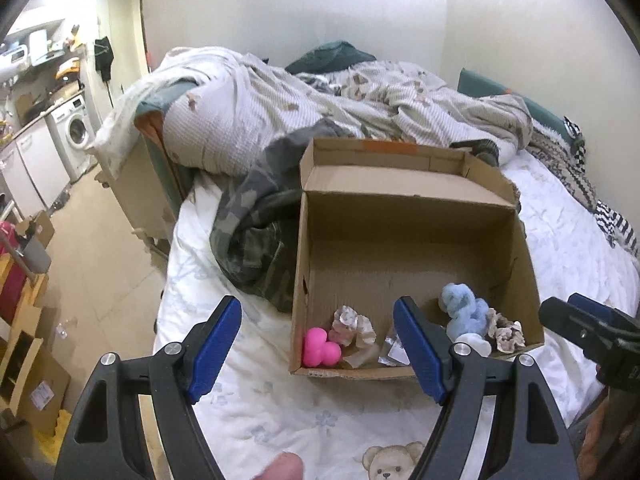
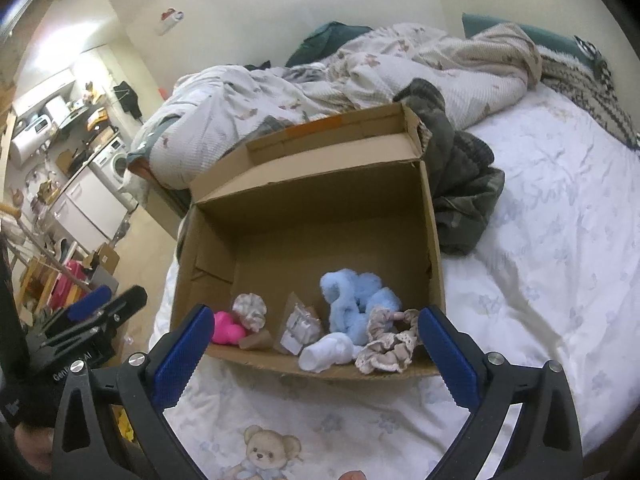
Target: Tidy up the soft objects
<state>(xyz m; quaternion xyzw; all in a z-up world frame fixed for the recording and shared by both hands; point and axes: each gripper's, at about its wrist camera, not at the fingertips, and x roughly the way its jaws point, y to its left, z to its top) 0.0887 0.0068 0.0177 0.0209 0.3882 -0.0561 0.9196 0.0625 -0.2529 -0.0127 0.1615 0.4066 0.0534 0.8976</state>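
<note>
Left gripper [image 1: 320, 344]: your jaws stand wide apart, nothing between the blue pads [image 1: 216, 344], hovering above the near edge of the box.
Right gripper [image 2: 316, 360]: spread as wide as it goes, empty too, its blue pads [image 2: 448, 356] framing the box's near wall from above.
Cardboard box [image 2: 224, 248]: open-topped, sitting on the bed, its far flap folded back toward the rumpled bedding.
Pink toy [image 2: 226, 326]: down in the near left corner of the box, tucked against the front wall.
Pale scrunchie [image 2: 250, 310]: just beside the pink toy, touching it on the right.
Clear packet [image 2: 300, 326]: lying near the middle of the box floor, contents too small to tell.
Blue plush [image 2: 352, 300]: right of centre in the box, the biggest soft thing in there.
White sock [image 2: 326, 350]: rolled up against the front wall, just in front of the blue plush.
Floral scrunchie [image 2: 390, 340]: in the near right corner, touching the sock and the blue plush.
Bed sheet [image 2: 540, 240]: white with faint blue flowers and a teddy bear print [image 2: 266, 450] right under your grippers.
Camouflage garment [image 1: 256, 240]: heaped on the bed against the box's left wall in the left wrist view.
Duvet [image 1: 240, 104]: bunched up behind the box.
</note>
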